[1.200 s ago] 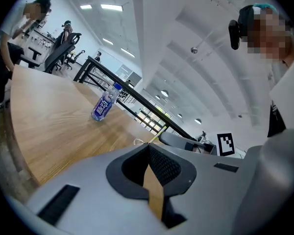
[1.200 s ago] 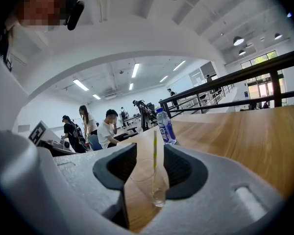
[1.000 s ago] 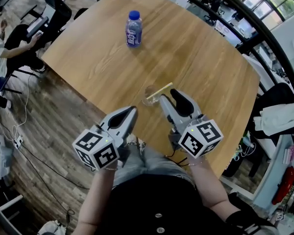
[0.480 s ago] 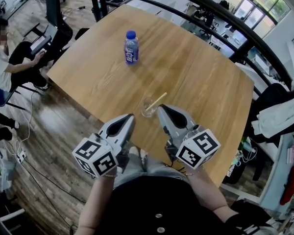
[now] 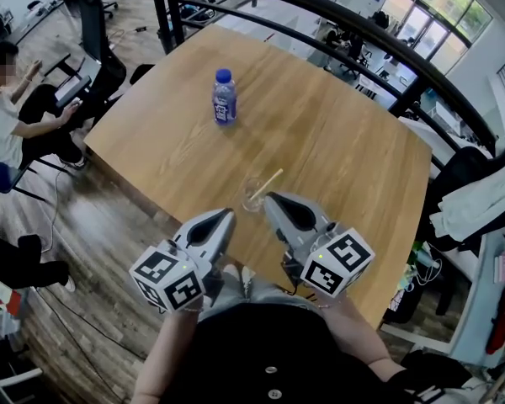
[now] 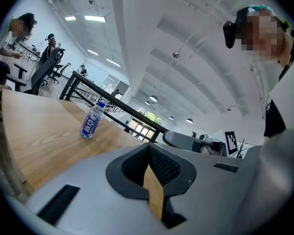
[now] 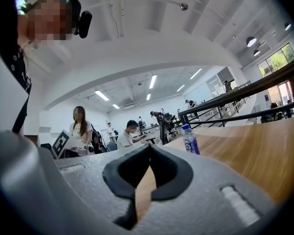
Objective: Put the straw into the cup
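A clear plastic cup [image 5: 252, 197] stands near the table's near edge, and a pale yellow straw [image 5: 273, 179] leans out of it to the upper right. My right gripper [image 5: 268, 199] is shut and holds nothing, its tip just right of the cup and a little short of it. My left gripper [image 5: 228, 215] is also shut and bare, and hangs left of the cup past the table edge. In the left gripper view the left gripper [image 6: 148, 146] shows its pads meeting at the tip. The right gripper [image 7: 149, 149] looks the same in its own view. Neither gripper view shows the cup.
A blue-labelled water bottle [image 5: 224, 97] stands upright at the far side of the round wooden table [image 5: 345, 133]. A seated person [image 5: 4, 120] is at the left, a black railing [image 5: 320, 23] runs behind, and clothes [image 5: 480, 204] hang at the right.
Both grippers have drawn back from the cup toward my body and risen. The straw, first lying by the right gripper's tip over the cup, now leans inside it.
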